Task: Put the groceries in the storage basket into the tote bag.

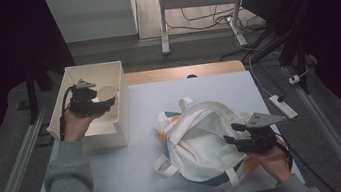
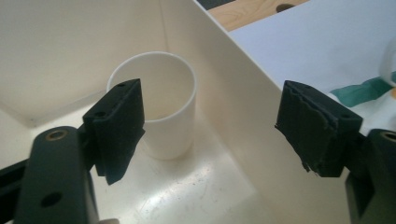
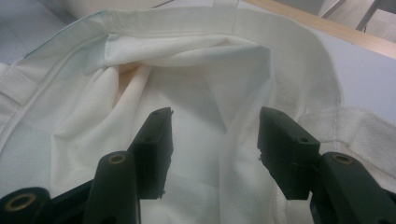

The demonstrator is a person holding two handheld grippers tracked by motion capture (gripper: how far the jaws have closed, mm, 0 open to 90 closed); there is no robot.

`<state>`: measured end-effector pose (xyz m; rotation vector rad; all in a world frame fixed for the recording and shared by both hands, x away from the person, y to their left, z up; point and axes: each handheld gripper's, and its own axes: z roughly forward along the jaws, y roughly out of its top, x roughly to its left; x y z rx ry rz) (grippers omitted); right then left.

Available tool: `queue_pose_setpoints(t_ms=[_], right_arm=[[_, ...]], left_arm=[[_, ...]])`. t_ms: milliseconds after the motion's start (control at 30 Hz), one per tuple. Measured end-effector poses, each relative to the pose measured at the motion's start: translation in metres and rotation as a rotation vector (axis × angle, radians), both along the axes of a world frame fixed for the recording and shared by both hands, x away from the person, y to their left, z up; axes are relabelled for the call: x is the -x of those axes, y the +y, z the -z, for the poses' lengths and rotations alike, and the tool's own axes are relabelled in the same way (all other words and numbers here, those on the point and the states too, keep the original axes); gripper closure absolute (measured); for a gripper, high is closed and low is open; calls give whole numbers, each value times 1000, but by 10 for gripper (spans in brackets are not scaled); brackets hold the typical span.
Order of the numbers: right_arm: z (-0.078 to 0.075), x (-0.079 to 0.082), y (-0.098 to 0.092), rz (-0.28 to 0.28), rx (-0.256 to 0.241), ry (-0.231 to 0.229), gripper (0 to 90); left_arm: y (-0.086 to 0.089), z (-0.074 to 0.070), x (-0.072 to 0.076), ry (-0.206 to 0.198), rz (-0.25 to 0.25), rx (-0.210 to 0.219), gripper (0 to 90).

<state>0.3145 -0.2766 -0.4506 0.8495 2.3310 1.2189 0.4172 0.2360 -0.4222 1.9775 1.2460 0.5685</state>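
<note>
A white paper cup (image 2: 161,105) stands upright inside a cream open-top box (image 1: 102,75) at the table's left; the cup (image 1: 107,93) sits by the box's right wall. My left gripper (image 1: 109,102) hovers in the box just in front of the cup, open, one jaw on each side of the box's right wall (image 2: 243,116). A white tote bag (image 1: 205,139) with green and orange print lies crumpled at centre-right. My right gripper (image 1: 232,134) is open at the bag's right side, its jaws over the bag's mouth (image 3: 210,88), with a fold of cloth between them.
The table has a pale blue-white top (image 1: 133,169) with a wooden strip (image 1: 180,72) along its far edge. A white power strip (image 1: 283,106) and cables lie on the floor to the right. Metal rails (image 1: 13,173) flank the table.
</note>
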Motion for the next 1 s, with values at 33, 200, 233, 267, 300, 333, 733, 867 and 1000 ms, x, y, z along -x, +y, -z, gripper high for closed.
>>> queue_pose_setpoints(t_ms=[33, 200, 233, 267, 300, 333, 733, 867, 1000], right_arm=[[0, 0, 0, 1, -3, -1, 457], [0, 0, 0, 0, 0, 1, 454], [-1, 0, 1, 0, -3, 0, 452], [-2, 1, 0, -1, -5, -2, 452], [-3, 1, 0, 1, -7, -3, 452], [-4, 1, 1, 1, -8, -5, 452], [-3, 3, 1, -8, -6, -8, 450], [-2, 2, 1, -7, -7, -2, 450], [-2, 2, 1, -7, -7, 0, 450]], left_arm=[[0, 1, -1, 2, -4, -4, 220], [6, 4, -8, 6, -27, -13, 204], [7, 5, -10, 7, -26, -17, 197], [8, 7, -12, 8, -28, -12, 191], [9, 9, -14, 15, -23, -7, 188], [10, 11, -18, 32, -17, -7, 179], [16, 33, -49, 135, -7, -32, 106], [20, 37, -54, 145, -11, -23, 91], [22, 41, -57, 145, -8, -5, 85]])
